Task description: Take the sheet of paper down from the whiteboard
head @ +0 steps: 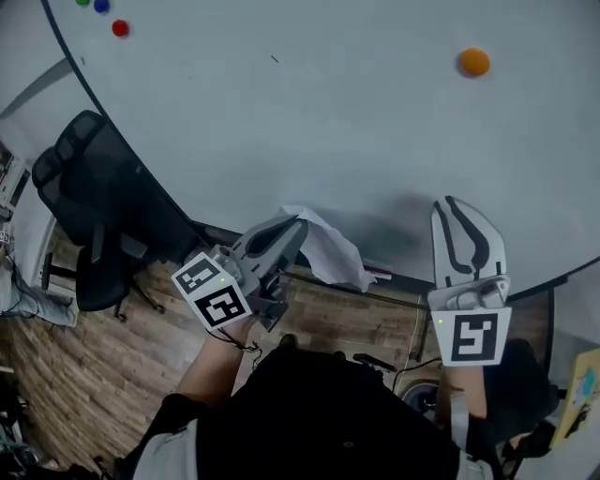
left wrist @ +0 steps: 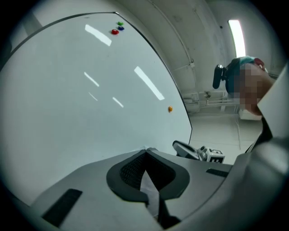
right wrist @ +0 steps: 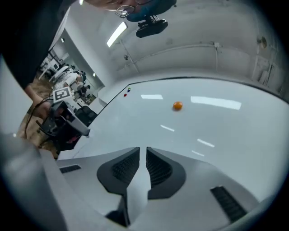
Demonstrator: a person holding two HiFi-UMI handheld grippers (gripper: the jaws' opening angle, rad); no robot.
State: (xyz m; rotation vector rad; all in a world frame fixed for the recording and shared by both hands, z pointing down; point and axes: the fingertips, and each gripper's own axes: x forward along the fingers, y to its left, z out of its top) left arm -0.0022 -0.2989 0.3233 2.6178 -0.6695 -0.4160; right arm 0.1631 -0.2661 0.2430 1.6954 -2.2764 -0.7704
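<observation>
- A large pale whiteboard [head: 328,122] fills the upper part of the head view. Its dark-edged frame curves from the upper left down to the right edge.
- Below the board lies a wood-plank floor [head: 84,375]. A black office chair [head: 89,187] stands at the left of the frame, close to the board's edge.
- An orange magnet [head: 474,62] sits on the board at the upper right. A red magnet [head: 120,28] sits at the upper left, with a blue one and a green one just above it at the top edge.
- The left gripper [head: 298,225] is at the centre of the head view, angled up and to the right, with its marker cube [head: 212,291] towards the lower left.
- Its jaws are closed on the sheet of paper [head: 330,251]. The sheet is white and crumpled and hangs from the jaw tips to the right, in front of the board's lower edge.
- In the left gripper view the pads meet, with only a thin pale strip between them.
- The right gripper [head: 455,202] is at the right of the head view, pointing up at the board, well apart from the paper.
- In the right gripper view its jaws stand a narrow slit apart. Nothing is between them, and only bare board shows through the gap.
- The person's dark clothing [head: 328,412] takes up the bottom centre of the head view.
</observation>
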